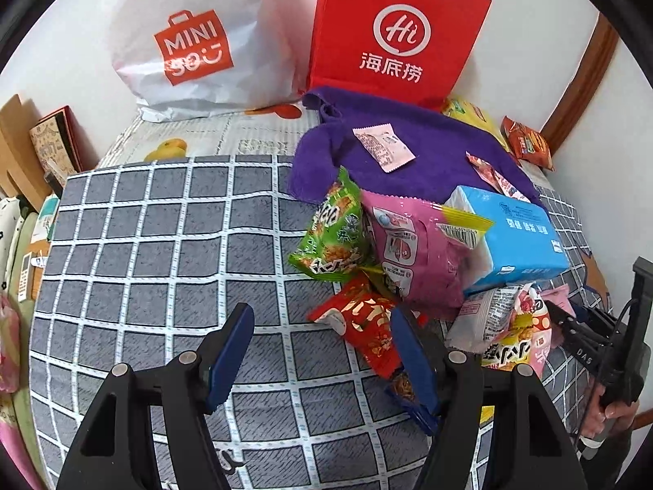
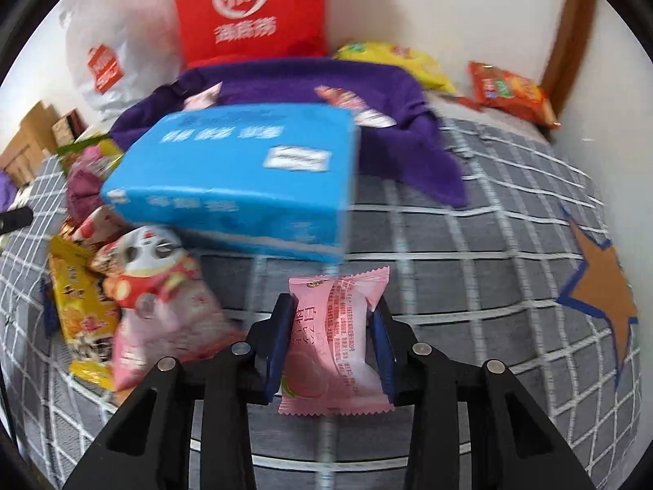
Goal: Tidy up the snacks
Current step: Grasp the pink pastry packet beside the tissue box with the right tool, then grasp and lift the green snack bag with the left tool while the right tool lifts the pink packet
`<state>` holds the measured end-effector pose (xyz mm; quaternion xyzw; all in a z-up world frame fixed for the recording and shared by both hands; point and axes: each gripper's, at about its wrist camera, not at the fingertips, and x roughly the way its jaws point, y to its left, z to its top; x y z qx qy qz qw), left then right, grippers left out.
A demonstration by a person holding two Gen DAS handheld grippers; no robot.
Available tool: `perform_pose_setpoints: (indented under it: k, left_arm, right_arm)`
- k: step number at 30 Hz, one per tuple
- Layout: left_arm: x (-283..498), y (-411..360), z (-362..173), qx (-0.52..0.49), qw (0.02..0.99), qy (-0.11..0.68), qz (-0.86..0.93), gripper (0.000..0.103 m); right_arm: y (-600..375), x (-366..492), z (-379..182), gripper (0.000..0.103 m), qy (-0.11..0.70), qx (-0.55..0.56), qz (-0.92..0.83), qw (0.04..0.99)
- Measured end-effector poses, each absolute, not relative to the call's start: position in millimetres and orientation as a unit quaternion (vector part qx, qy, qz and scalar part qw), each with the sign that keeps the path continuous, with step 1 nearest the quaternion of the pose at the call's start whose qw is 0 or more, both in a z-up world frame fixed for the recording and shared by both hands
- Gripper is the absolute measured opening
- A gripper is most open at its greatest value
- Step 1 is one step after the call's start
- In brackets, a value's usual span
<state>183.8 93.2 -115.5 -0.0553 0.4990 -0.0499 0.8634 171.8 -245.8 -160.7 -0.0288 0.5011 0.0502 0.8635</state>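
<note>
My right gripper [image 2: 332, 318] is shut on a small pink snack packet [image 2: 334, 339] and holds it above the grey checked cloth [image 2: 469, 245]. A blue tissue pack [image 2: 245, 179] lies just ahead of it, with a heap of snacks to the left: a pink panda packet [image 2: 163, 290] and a yellow packet [image 2: 79, 306]. My left gripper [image 1: 322, 335] is open and empty over the checked cloth [image 1: 163, 245]. Its right finger touches a red snack packet [image 1: 363, 326]. Beyond lie a green packet [image 1: 334, 237], a pink packet [image 1: 412, 253] and the tissue pack [image 1: 514, 237].
A purple towel [image 1: 408, 139] lies behind the heap with small sachets on it. A white MINISO bag [image 1: 192, 41] and a red paper bag [image 1: 396, 36] stand at the wall. Yellow and orange packets [image 2: 510, 90] lie at the back right. Boxes [image 1: 49, 143] stand at the left.
</note>
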Motion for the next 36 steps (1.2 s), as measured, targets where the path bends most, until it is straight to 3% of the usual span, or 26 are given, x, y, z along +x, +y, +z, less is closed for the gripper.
perform_pose_setpoints:
  k: [19,21,23,26,36]
  left_arm:
    - [249.8,77.0,-143.2,-0.026,0.870,0.490,-0.047,0.059]
    - [253.1,74.9,-145.1,-0.028,0.870,0.489,-0.048,0.056]
    - [256.3,74.7,-147.2,-0.039,0.868,0.492,-0.059,0.042]
    - [256.4,74.8,-146.5,-0.047,0.866,0.494,-0.066,0.035]
    - [222.3,105.7,-119.9,-0.071,0.871,0.483,-0.051,0.031]
  right_arm:
    - [-262.8,169.3,-170.9,0.043,0.471,-0.010,0.056,0.880]
    - [-261.1,170.0,-171.4,0.044,0.470,-0.013,0.056,0.881]
    - [-262.2,170.4,-171.6,0.044,0.471,-0.009,0.058,0.880]
    - [-263.6,170.0,-171.8,0.044,0.470,-0.004,0.060,0.880]
    - [-264.0,164.1,-165.5,0.033,0.464,0.007,0.051,0.884]
